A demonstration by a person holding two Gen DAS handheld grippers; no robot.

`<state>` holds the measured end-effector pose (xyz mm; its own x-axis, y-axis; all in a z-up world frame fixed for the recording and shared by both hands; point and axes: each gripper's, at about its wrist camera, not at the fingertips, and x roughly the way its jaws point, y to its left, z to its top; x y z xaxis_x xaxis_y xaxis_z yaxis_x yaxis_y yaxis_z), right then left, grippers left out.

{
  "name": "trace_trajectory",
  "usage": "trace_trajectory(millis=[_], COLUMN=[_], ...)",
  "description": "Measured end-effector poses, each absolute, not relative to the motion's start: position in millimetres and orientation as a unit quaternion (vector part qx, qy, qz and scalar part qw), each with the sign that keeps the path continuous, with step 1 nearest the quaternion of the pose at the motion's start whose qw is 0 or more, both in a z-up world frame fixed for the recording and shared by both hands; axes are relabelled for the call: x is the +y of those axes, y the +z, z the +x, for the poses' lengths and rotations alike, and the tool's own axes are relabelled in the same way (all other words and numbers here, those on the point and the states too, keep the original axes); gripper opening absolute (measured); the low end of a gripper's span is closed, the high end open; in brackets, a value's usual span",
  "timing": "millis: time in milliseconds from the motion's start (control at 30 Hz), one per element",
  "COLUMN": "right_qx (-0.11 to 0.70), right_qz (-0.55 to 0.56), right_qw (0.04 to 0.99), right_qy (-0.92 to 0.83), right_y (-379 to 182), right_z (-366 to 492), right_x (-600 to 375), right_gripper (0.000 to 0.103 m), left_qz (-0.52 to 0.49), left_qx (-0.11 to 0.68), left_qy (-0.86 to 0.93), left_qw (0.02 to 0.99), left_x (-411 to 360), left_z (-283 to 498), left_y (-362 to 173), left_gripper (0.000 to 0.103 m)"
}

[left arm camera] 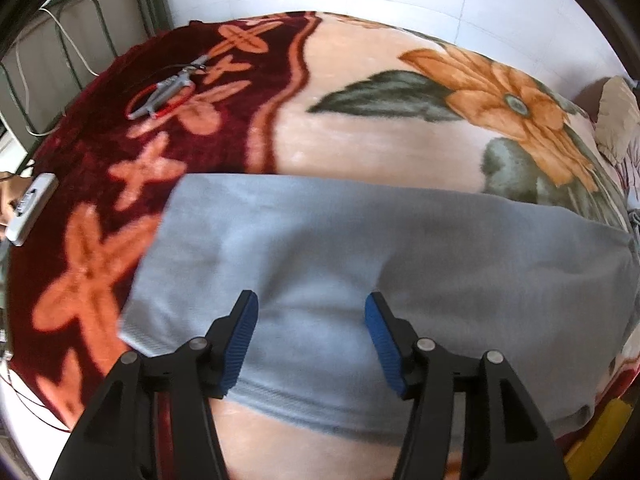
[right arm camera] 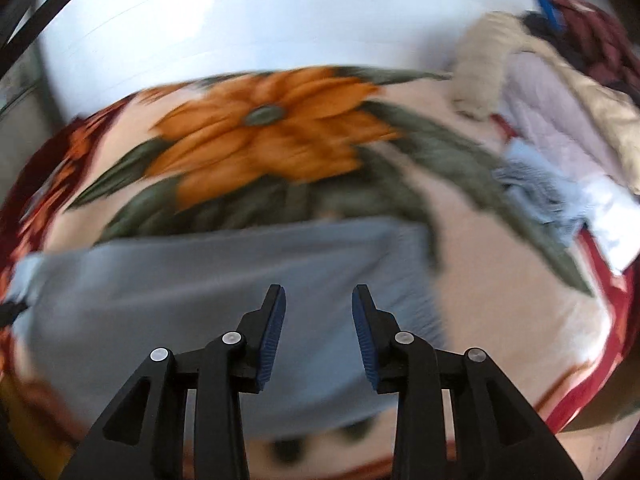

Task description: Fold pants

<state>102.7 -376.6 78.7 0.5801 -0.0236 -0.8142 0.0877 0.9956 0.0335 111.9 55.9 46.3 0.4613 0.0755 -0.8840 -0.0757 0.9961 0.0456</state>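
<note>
Pants (left arm camera: 360, 248) are lying flat on the blanket (left arm camera: 380, 128), beneath the left gripper (left arm camera: 311, 312) and right gripper (right arm camera: 319, 304), both hovering wide open, gripping nothing.

Motion blur is smearing the whole right wrist view. The pants (right arm camera: 208, 280) are running past its left edge.

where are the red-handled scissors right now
In the left wrist view, the scissors lie at upper left on the dark red border of the floral blanket, beyond the far left corner of the light blue pants.
</note>
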Motion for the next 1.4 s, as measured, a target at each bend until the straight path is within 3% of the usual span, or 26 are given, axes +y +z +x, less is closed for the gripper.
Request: trace_trajectory(millis=[233, 500, 900, 967, 1000, 1200, 1400], right_qx=[0.500, 0.554, 0.538, 0.518, 0.512, 0.469, 0.520], right_qz=[0.080, 0.065, -0.138, -0.164, -0.171, -0.164, -0.193], right_qw=[0.855, 0.818, 0.826, 0.834, 0.836, 0.862, 0.823], right_qy=[0.115, 0.138, 0.095, 0.099, 0.100, 0.103, 0.120], right_y=[67, 38, 19, 18, 19, 55, 13], right_z=[68, 35, 34, 33, 31, -2, -3], right_x=[-294, -244, -196, -188, -186, -192, -184], right_gripper=[0.035, 0.035, 0.035, 0.025, 0.004, 0.003, 0.003], left_qz=[0.011, 0.008, 0.084, 0.074, 0.069, 0.069, 0.045], left_qx=[0.558, 0.584, 0.600, 0.601, 0.602, 0.598, 0.601], left_qy=[0.047, 0.035, 0.039, 0.039, 0.040, 0.046, 0.050], left_qw=[0.829, 0.811, 0.795, 0.795, 0.794, 0.797, 0.796], left_x=[90, 116, 131, 133, 134, 140, 155], left_z=[116, 119, 127, 127, 127, 128, 126], left_y=[48, 36, 37, 36, 35, 35, 32], left_gripper=[0.059, 0.064, 0.064, 0.065, 0.065, 0.068, 0.074])
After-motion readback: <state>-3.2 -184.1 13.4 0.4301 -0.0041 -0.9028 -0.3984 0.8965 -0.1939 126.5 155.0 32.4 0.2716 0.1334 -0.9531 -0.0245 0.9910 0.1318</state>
